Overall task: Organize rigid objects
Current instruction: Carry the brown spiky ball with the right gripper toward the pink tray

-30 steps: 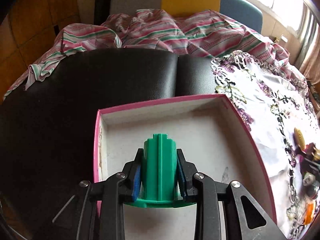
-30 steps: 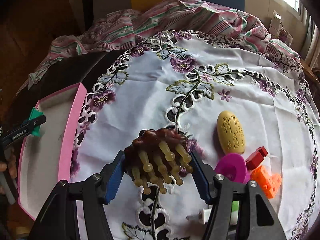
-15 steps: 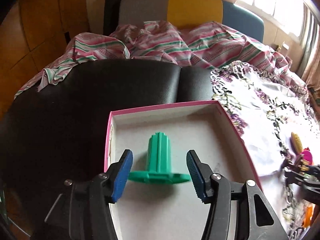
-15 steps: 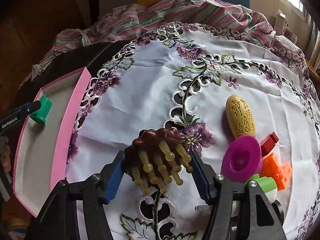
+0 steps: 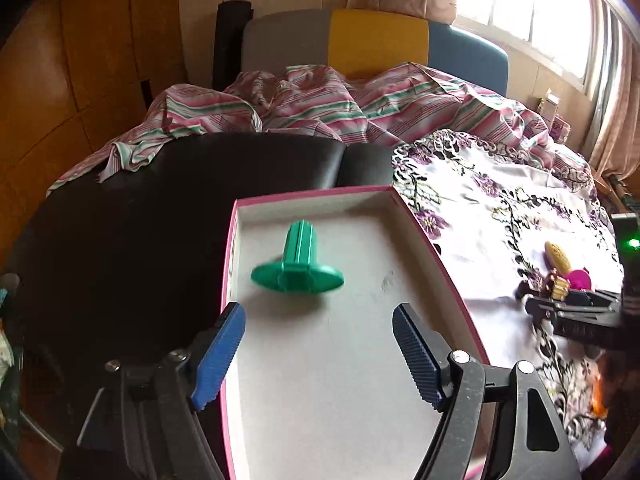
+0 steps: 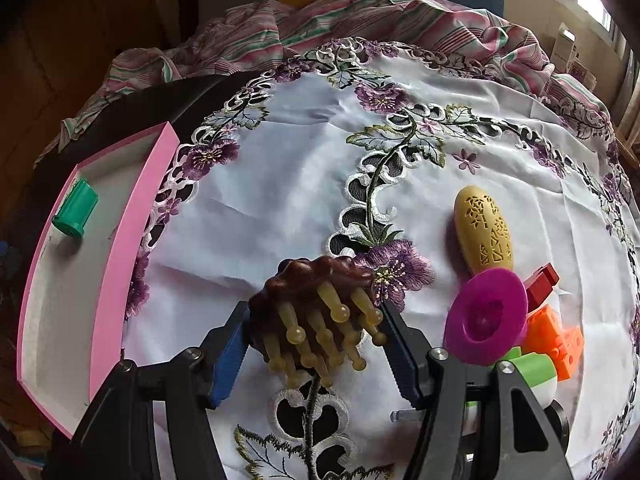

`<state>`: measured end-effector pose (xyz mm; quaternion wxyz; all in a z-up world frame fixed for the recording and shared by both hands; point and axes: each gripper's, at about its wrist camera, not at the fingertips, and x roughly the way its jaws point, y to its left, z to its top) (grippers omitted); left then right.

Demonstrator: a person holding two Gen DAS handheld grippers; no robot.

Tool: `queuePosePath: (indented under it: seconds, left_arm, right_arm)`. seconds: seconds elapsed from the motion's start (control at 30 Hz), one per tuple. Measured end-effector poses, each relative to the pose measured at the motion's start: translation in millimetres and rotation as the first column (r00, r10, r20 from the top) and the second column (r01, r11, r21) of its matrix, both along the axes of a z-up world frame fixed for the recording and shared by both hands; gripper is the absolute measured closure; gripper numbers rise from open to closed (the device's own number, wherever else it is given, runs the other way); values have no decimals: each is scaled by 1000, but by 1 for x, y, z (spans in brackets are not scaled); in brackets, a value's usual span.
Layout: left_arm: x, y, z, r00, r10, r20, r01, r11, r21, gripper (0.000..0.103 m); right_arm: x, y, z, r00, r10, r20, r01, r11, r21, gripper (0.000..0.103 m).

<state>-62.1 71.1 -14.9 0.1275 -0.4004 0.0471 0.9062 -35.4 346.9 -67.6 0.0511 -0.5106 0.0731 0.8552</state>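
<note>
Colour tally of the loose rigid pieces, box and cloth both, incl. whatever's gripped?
Green: 2, spool in the pink box, cylinder
Brown: 1, massager in right gripper
Yellow: 1, oval
Magenta: 1, disc
Red: 1, block
Orange: 1, block
Total: 7

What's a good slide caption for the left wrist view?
Open left claw above the pink-rimmed box, green flanged plastic piece lying inside.
</note>
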Motion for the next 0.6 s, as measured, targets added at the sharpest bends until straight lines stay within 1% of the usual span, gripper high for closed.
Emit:
queuePosePath:
  seconds: [0.13,0.6]
  left_arm:
    - [12,-6,-1,1000,5,2,-5,1000,-4,25]
    - [26,-28,0,999,47,8,-47,999,2,23]
  right_arm:
    - [0,1,-1,1000,1,4,-1,999,-33,39]
    - [0,-4,-2,1000,6,0,-6,1000,-4,39]
